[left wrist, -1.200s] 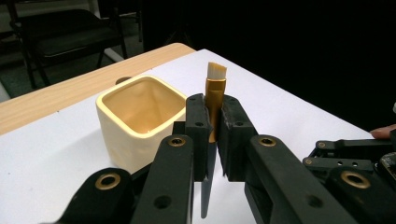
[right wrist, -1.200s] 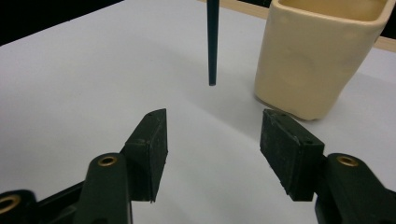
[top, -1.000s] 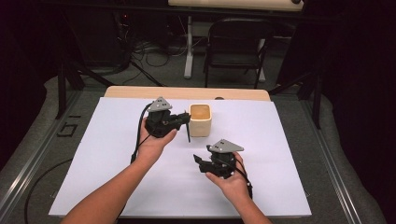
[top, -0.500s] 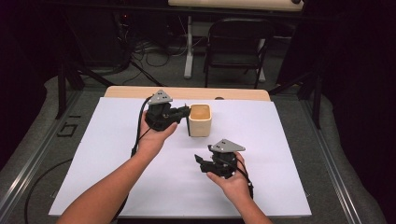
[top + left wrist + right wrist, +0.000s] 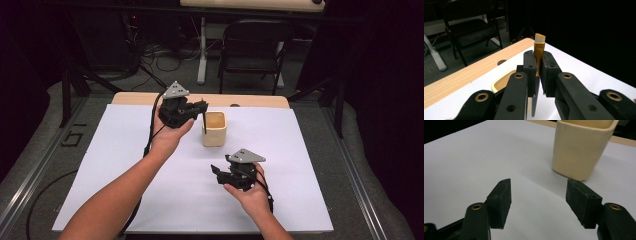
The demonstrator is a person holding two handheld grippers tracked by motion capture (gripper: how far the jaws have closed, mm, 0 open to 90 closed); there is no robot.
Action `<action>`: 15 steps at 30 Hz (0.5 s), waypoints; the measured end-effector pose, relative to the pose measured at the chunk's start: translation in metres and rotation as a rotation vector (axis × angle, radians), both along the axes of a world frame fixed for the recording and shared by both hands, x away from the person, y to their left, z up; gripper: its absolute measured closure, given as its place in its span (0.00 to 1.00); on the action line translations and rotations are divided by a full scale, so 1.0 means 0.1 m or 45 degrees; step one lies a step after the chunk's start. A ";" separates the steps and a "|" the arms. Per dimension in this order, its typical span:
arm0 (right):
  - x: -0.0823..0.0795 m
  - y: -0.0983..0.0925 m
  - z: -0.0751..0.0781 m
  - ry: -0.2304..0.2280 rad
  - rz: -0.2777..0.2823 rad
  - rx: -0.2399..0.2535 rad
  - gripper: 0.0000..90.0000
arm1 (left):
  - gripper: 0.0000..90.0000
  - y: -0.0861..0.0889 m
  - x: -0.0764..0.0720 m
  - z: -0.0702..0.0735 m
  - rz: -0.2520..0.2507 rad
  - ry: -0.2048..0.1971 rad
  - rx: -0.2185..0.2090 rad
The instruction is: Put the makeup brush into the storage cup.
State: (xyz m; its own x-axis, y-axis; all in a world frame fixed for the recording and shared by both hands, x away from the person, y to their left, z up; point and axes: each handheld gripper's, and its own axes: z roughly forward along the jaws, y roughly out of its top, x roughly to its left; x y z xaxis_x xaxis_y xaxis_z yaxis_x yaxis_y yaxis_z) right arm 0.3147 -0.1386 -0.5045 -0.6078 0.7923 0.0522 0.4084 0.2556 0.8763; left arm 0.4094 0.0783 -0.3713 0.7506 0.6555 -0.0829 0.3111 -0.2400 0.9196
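My left gripper (image 5: 202, 105) is raised over the white sheet just left of a cream square cup (image 5: 214, 128), shut on a small brush (image 5: 539, 48). The brush's gold ferrule and white bristles stick up between the pads. Its thin dark handle (image 5: 204, 122) hangs down at the cup's left rim. The cup's rim (image 5: 500, 82) shows below the left jaws (image 5: 538, 68). My right gripper (image 5: 216, 172) rests low near the front of the sheet, open, with nothing between its fingers (image 5: 539, 200). It points at the cup (image 5: 579, 147) a short way ahead.
A white sheet (image 5: 125, 165) covers most of the wooden table (image 5: 140, 98), whose far strip has a small hole (image 5: 502, 62). A black folding chair (image 5: 250, 50) and a desk leg stand beyond the table, with cables on the dark floor.
My left gripper has risen with the brush, lifting the hanging handle up beside the cup's left rim. The right gripper has stayed put.
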 end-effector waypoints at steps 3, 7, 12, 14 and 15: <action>0.00 0.00 0.00 0.002 0.002 0.001 0.41 | 0.93 -0.02 0.02 0.03 0.008 -0.008 0.001; -0.01 0.00 0.00 0.004 0.001 0.000 0.41 | 0.93 -0.04 0.04 0.03 0.021 -0.020 0.001; -0.02 -0.01 0.01 0.009 -0.006 0.002 0.41 | 0.93 -0.07 0.08 0.03 0.031 -0.020 0.001; -0.02 -0.02 0.02 0.009 -0.007 0.003 0.41 | 0.93 -0.07 0.10 0.03 0.033 -0.022 0.000; -0.02 -0.02 0.03 0.006 -0.009 0.004 0.41 | 0.93 -0.08 0.11 0.03 0.035 -0.021 0.007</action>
